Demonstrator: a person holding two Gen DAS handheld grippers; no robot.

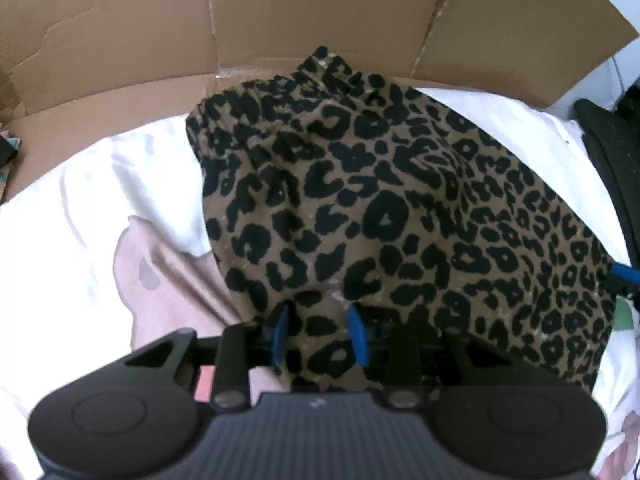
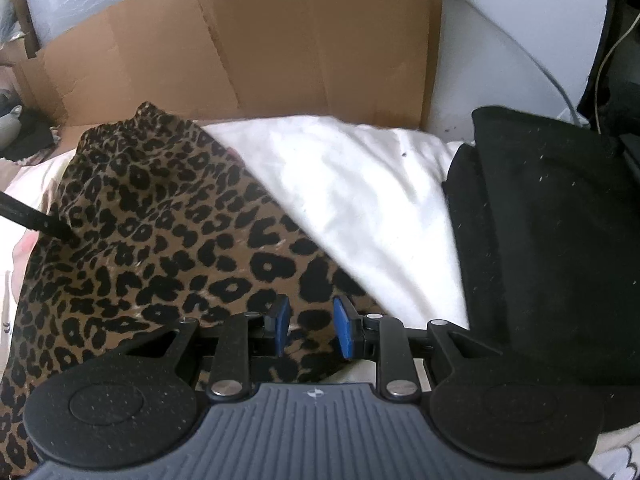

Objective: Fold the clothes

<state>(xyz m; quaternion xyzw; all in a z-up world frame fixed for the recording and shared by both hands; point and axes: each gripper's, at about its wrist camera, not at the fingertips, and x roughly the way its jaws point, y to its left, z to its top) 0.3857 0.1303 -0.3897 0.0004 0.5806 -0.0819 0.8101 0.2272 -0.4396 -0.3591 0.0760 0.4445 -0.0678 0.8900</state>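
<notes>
A leopard-print garment [image 1: 392,208] lies spread on a white sheet [image 1: 100,208]; it also shows in the right wrist view [image 2: 160,240]. My left gripper [image 1: 320,320] sits at the garment's near edge with cloth between its blue pads, jaws partly closed. My right gripper [image 2: 310,320] sits at the garment's near right edge, cloth between its blue pads [image 2: 344,328]. The right gripper's blue tip [image 1: 624,274] shows at the right edge of the left wrist view. The left gripper's black finger [image 2: 36,222] shows at the left of the right wrist view.
A flattened cardboard box [image 1: 280,20] stands behind the bed, also in the right wrist view [image 2: 280,48]. A black garment [image 2: 552,240] lies to the right on the white sheet [image 2: 360,200]. A pink print [image 1: 168,280] marks the sheet at left.
</notes>
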